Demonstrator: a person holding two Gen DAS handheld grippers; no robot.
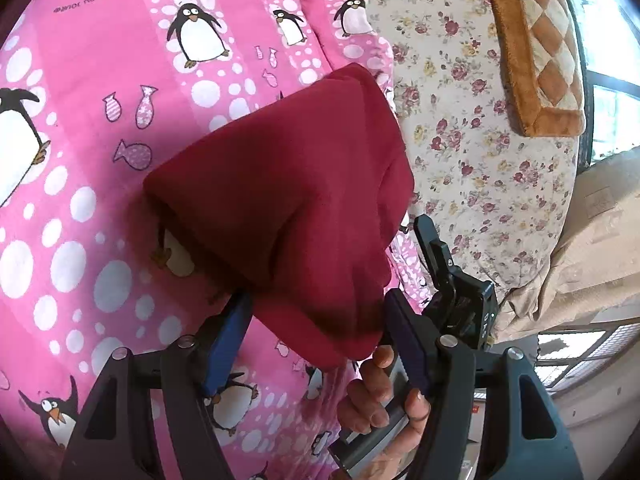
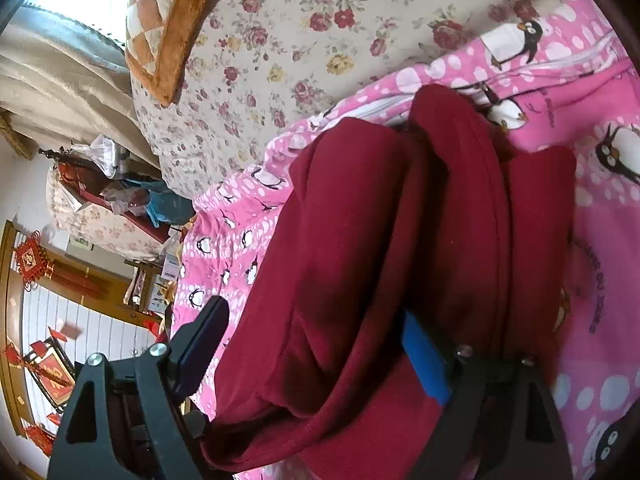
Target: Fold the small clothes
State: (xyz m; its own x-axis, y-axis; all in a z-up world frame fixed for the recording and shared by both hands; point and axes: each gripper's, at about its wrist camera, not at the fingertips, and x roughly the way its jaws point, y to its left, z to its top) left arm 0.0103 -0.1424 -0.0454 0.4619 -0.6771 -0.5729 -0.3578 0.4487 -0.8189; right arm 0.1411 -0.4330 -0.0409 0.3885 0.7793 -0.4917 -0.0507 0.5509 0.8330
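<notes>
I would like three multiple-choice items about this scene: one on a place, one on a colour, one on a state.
1. The red garment lies on:
A. penguin quilt
B. bare floor
C. wooden chair

2. The quilt is mostly:
A. green
B. pink
C. black

3. The left tongs are:
A. open
B. shut tight
C. out of view

Answers:
1 A, penguin print shows all around the garment.
2 B, pink with white dots.
3 A, the blue pads stand apart with cloth between.
</notes>
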